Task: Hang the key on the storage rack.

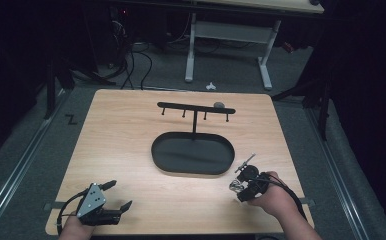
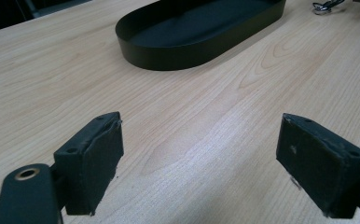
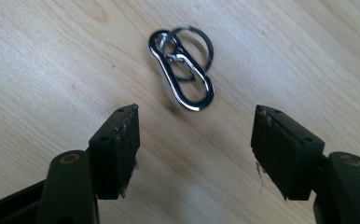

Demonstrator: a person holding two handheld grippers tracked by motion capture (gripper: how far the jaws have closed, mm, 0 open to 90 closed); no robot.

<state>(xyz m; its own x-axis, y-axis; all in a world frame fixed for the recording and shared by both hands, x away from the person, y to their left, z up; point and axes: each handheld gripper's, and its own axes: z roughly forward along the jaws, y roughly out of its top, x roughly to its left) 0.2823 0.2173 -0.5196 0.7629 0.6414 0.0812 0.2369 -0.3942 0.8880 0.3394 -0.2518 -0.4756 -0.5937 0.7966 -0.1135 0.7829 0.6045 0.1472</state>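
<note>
A silver carabiner [image 3: 183, 77] clipped to a dark key ring [image 3: 205, 43] lies flat on the wooden table [image 1: 126, 135]. My right gripper [image 3: 197, 135] hovers open just above it, with the carabiner slightly ahead of the gap between the jaws. In the high view the right gripper [image 1: 239, 182] is at the front right, beside the tray's corner. My left gripper [image 1: 121, 194] rests open at the front left with nothing between its pads [image 2: 94, 158]. The carabiner [image 2: 325, 5] is far off in the left gripper view.
A black oval tray [image 1: 154, 152] sits mid-table, its wall [image 2: 169, 56] ahead of the left gripper. Behind it stands a black rack [image 1: 196, 107] with several hooks and a small grey object [image 1: 219, 105] on its bar. Desk legs and cables lie beyond the table.
</note>
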